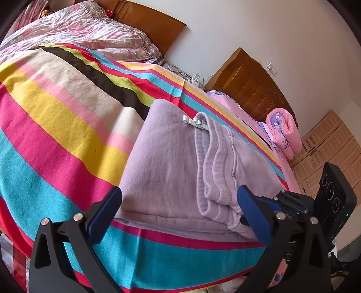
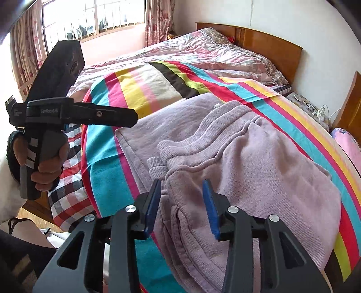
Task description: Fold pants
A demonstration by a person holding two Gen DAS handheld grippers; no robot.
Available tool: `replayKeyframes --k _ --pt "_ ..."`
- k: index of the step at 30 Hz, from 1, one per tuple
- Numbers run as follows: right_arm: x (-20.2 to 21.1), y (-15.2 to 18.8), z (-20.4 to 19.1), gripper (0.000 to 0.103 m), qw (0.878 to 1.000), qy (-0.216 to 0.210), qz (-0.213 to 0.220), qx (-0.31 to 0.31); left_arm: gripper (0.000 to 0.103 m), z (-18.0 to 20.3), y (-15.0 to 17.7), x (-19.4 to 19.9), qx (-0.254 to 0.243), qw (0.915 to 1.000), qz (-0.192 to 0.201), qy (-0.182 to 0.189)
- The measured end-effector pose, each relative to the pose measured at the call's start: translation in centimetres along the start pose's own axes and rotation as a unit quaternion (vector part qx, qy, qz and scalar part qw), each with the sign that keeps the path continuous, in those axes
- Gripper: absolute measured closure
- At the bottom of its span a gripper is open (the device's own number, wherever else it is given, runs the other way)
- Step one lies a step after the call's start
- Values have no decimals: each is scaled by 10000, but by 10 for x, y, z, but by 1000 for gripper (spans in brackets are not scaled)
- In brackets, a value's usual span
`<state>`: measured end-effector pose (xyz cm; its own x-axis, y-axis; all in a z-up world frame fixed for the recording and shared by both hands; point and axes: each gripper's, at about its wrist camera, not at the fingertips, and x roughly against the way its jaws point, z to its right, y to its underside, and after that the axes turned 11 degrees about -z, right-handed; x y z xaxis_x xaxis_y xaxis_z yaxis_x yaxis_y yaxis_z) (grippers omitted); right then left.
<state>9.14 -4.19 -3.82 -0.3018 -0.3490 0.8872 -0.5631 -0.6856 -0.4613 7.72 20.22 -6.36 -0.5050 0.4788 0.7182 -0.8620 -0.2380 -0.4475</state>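
Note:
Lilac sweatpants (image 1: 171, 171) lie folded on a striped blanket (image 1: 56, 126) near the bed's front edge, ribbed cuffs (image 1: 214, 171) on top. They also show in the right wrist view (image 2: 259, 162). My left gripper (image 1: 180, 211) is wide open, its blue pads astride the pants' near edge, holding nothing. My right gripper (image 2: 181, 207) is partly open, its pads either side of a fold of the pants at their near end, not clamped. The right gripper shows at the pants' right end in the left wrist view (image 1: 293, 207). The left gripper shows hand-held above the blanket in the right wrist view (image 2: 74, 112).
A pink quilt (image 1: 85, 29) and wooden headboard (image 1: 146, 20) lie beyond. A second bed with a rolled pink quilt (image 1: 284, 133) stands to the right, a nightstand with cables (image 2: 315, 110) between. A window with curtains (image 2: 97, 15) is at far left.

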Motion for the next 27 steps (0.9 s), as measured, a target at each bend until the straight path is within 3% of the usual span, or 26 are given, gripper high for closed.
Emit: replayKeyframes --k 2,3,8,10,12,13,14,16,18,19,22,27 --pt "-8 3 -4 75 10000 28 7 61 1 1 2 1 -33 10000 -12 -6" --pt "-14 -1 -4 92 9999 52 103 47 1 1 3 1 -39 10000 -12 -16" --pt "26 -6 -9 92 9969 295 705 166 1 -3 4 5 49 10000 33 -18" --pt "33 -4 -13 92 9965 308 712 301 1 -5 4 5 92 9999 53 4" --pt "18 2 -16 91 9976 318 453 418 1 -6 4 2 132 9999 35 23" --pt "5 7 -18 91 9980 342 279 463 1 -6 4 1 123 9999 34 0" --pt "-9 11 -20 84 9981 283 132 529 1 -5 5 1 100 9999 33 -34" --pt "-19 16 -24 77 9974 329 199 608 1 -4 5 2 74 9999 32 -65" --pt "-15 15 -25 48 9978 126 202 616 1 -5 7 4 100 9999 42 -45" --pt "-13 15 -27 47 9974 123 229 666 1 -6 7 4 118 9999 49 -51" --pt "-16 20 -36 49 9918 663 102 1089 1 -8 9 4 133 9999 47 -66" --pt "-24 25 -42 59 9843 1122 -10 1363 1 -4 12 4 73 10000 -7 -63"
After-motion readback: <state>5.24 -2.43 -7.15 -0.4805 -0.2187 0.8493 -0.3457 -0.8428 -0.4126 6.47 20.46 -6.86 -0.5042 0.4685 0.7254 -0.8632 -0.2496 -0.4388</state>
